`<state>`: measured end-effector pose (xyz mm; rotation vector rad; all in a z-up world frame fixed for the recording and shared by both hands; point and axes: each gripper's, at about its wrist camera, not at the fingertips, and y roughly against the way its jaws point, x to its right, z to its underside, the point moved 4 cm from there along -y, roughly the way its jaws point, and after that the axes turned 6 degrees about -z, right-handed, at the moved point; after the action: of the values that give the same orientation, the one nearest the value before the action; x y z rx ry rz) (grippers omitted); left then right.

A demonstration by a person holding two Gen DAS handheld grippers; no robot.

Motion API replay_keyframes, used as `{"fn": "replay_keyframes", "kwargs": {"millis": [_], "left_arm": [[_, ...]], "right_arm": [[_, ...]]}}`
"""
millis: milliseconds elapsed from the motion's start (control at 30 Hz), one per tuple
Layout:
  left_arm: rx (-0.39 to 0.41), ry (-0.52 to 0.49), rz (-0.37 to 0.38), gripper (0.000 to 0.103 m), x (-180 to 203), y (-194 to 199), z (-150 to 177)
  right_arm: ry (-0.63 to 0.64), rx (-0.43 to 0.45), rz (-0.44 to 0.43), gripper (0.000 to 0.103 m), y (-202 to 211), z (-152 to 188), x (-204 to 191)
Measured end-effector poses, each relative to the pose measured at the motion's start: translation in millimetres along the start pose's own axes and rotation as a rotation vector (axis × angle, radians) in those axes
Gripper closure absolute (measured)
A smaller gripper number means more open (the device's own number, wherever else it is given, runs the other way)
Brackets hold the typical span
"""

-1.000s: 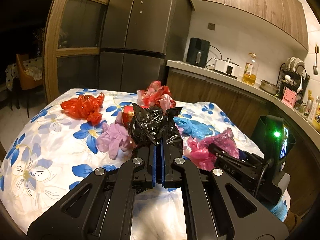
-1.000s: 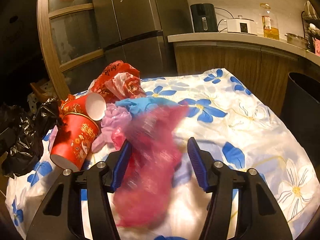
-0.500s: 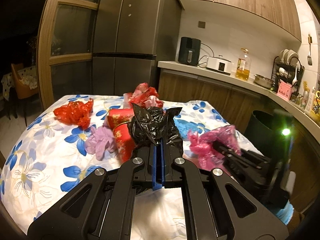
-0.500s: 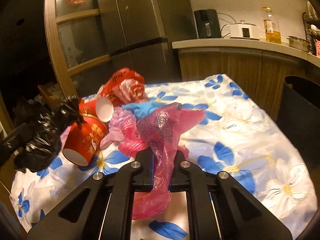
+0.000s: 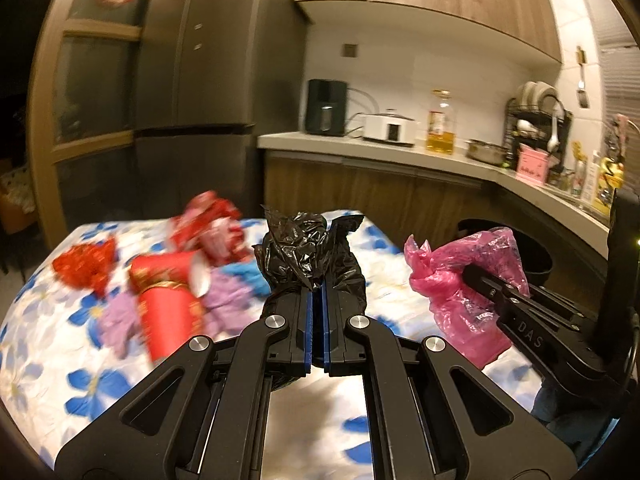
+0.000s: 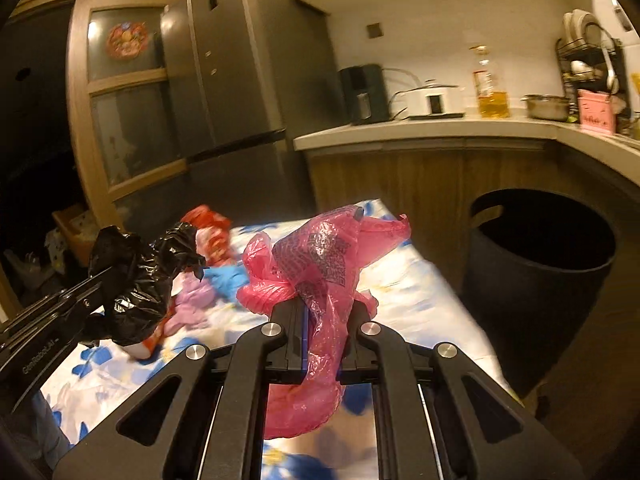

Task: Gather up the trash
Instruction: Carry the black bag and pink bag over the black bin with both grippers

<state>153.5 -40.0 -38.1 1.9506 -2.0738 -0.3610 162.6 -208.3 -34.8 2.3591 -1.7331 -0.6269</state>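
Left wrist view: one black plastic bag [image 5: 310,252] is clamped in the left tongs [image 5: 319,300], bunched above the closed tips. One pink plastic bag [image 6: 320,276] is pinched by the right tongs [image 6: 326,312], raised over the table [image 6: 404,296] beside one black bin [image 6: 540,264]. Two red paper cups [image 5: 168,300] are seen lying on the cloth.

One black bag [image 5: 310,254], one pink bag [image 5: 464,276], two red cups [image 5: 168,300], one dark bin [image 6: 540,280], perhaps two red wrappers [image 5: 86,264], blurred; two grippers [image 5: 318,300].
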Motion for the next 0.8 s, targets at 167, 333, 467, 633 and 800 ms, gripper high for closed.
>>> {"fn": "replay_keyframes", "kwargs": {"millis": [167, 333, 467, 633, 800], "left_arm": [[0.023, -0.051, 0.088, 0.100, 45, -15, -15], [0.051, -0.088, 0.171, 0.100, 95, -31, -31], [0.078, -0.102, 0.246, 0.100, 136, -46, -48], [0.093, -0.124, 0.330, 0.100, 185, -68, -63], [0.084, -0.146, 0.380, 0.100, 220, -88, -66]], "right_arm": [[-0.010, 0.061, 0.090, 0.093, 17, -19, 35], [-0.014, 0.132, 0.209, 0.093, 34, -43, 76], [-0.016, 0.180, 0.290, 0.093, 45, -58, 105], [-0.042, 0.227, 0.362, 0.093, 52, -74, 139], [-0.068, 0.253, 0.389, 0.093, 55, -82, 161]]}}
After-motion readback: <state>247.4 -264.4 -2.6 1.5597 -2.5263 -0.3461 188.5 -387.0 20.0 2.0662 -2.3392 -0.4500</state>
